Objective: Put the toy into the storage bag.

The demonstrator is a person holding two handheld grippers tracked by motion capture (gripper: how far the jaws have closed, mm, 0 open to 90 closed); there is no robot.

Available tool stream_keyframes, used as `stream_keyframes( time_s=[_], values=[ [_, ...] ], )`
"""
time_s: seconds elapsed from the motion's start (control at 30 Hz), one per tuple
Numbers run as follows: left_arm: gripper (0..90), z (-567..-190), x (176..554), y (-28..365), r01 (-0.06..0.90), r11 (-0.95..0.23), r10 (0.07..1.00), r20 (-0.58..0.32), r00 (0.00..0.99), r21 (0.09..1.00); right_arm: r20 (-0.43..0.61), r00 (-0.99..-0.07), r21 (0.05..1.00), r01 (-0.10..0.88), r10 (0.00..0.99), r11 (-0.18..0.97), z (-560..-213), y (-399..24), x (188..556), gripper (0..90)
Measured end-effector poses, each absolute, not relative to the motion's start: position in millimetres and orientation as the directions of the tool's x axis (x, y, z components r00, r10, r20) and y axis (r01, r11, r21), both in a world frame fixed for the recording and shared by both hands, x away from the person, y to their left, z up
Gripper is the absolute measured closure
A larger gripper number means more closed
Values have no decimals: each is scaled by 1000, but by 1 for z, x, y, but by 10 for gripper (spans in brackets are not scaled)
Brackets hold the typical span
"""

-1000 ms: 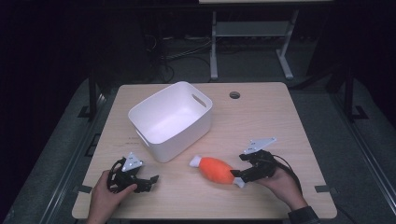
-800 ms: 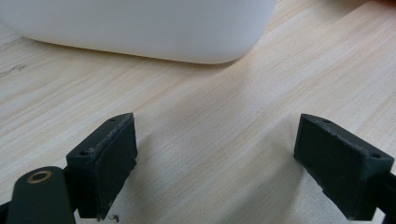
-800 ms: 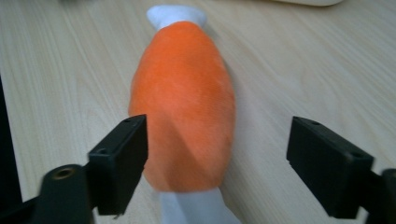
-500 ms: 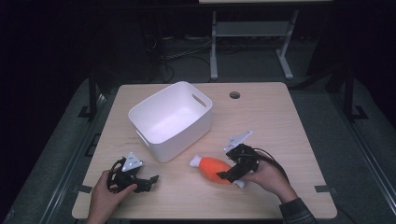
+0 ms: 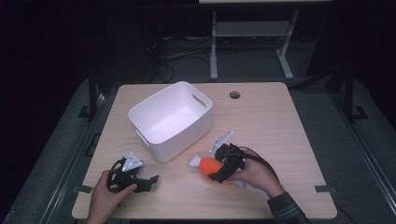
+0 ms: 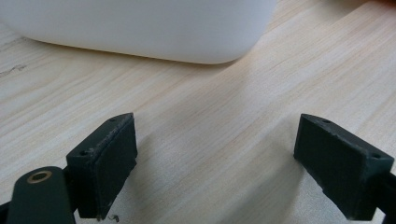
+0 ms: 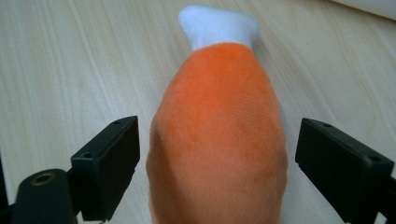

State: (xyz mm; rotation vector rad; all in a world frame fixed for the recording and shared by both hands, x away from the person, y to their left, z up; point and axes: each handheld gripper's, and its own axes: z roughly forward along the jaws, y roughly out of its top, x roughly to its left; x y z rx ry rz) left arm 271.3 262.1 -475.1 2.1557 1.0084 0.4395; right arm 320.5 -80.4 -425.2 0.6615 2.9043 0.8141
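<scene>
Fingers of your left gripper (image 5: 148,179) stand apart on bare surface (image 5: 280,121), near the white bin (image 5: 170,120). Your right gripper (image 7: 217,154) straddles the orange plush toy (image 7: 217,144), fingers just opened, not pressing it.

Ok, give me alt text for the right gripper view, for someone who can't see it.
An orange plush toy with a white end lies on a light wooden table, between the two black jaws of the right gripper. The jaws have just been opening and stand on either side of the toy with gaps, not pressing it.
</scene>
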Motion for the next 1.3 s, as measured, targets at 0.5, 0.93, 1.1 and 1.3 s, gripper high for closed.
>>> stream_keyframes(
  time_s=[0.5,0.93,1.1,1.3],
  values=[
    [124,-475,271,262,530,-447,770,8,638,721,33,-906,453,390,422,802,-441,-69,321,118],
    [124,-475,271,262,530,-447,770,8,638,721,20,-907,451,384,421,806,-444,-69,321,163],
    [124,-475,271,262,530,-448,770,9,639,720,19,-908,455,381,419,804,-443,-70,320,195],
    [124,-475,271,262,530,-447,770,8,638,720,19,-906,463,382,422,800,-441,-71,319,225]
  ],
)
